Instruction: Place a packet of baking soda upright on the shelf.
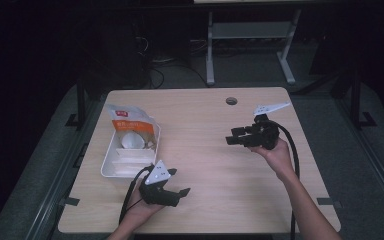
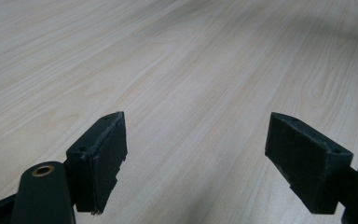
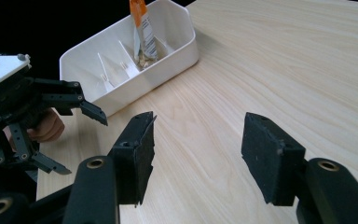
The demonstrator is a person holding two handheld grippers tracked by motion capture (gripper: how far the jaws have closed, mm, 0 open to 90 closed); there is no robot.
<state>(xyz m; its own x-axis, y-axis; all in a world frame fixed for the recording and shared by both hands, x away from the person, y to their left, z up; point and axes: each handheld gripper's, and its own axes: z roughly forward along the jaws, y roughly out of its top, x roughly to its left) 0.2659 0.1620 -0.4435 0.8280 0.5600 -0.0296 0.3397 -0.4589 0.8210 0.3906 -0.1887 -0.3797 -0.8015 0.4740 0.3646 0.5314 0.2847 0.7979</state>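
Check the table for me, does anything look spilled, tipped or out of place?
Mostly tidy. One oddity: the orange-and-white bag sits in the far end of the white tray, leaning and sticking out past the rim. Small crumbs seem to lie in the tray beneath it. Both claws are open and hold nothing.

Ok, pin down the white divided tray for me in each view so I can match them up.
High view: white divided tray at the table's left side, beyond the left tongs.
Left gripper view: not in it.
Right gripper view: tray at upper left, beyond the left tongs.
Shared landmark: the orange-and-white packet standing in the tray.
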